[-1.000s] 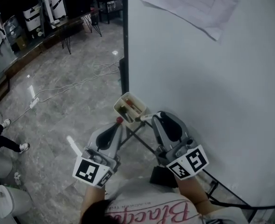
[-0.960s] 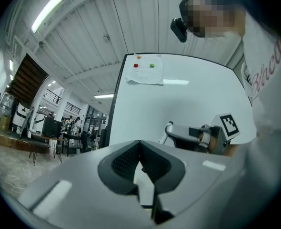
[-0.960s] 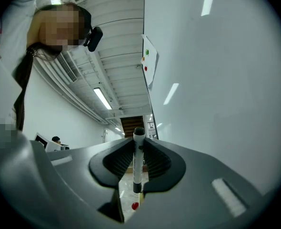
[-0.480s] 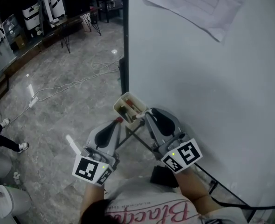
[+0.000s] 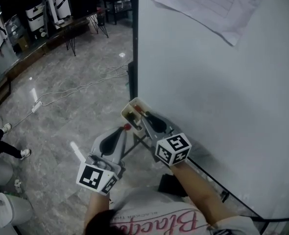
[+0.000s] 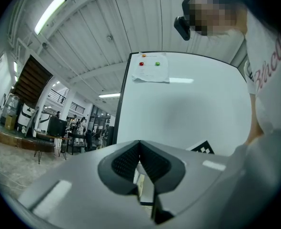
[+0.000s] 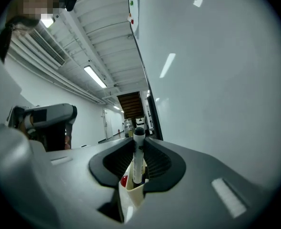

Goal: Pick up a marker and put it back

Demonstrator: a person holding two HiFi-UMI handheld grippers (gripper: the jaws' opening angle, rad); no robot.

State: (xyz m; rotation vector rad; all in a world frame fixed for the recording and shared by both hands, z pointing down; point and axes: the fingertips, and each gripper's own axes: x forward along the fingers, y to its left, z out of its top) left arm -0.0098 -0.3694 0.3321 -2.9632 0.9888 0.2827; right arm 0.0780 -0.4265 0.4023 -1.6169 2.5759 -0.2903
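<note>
A white marker with a black cap (image 7: 138,151) stands upright between the pads of my right gripper (image 7: 138,149), which is shut on it. Its lower end sits inside a small cream holder (image 7: 131,194) that also holds a red-capped marker (image 7: 125,180). In the head view the right gripper (image 5: 143,115) reaches into that holder (image 5: 130,109) at the lower left corner of the whiteboard (image 5: 223,92). My left gripper (image 5: 122,132) hangs just below and left of the holder, apart from it. Its jaws (image 6: 140,149) are shut with nothing between them.
The whiteboard stand's dark legs (image 5: 139,143) run under both grippers. A paper sheet (image 5: 208,9) hangs at the board's top. Cables (image 5: 71,89) cross the grey floor to the left, and desks (image 5: 81,18) stand far back. A person's shoe (image 5: 24,154) shows at the left edge.
My right gripper has moved forward and left with the marker, up to the holder, and has rolled so its marker cube faces up. The left gripper has stayed in place.
</note>
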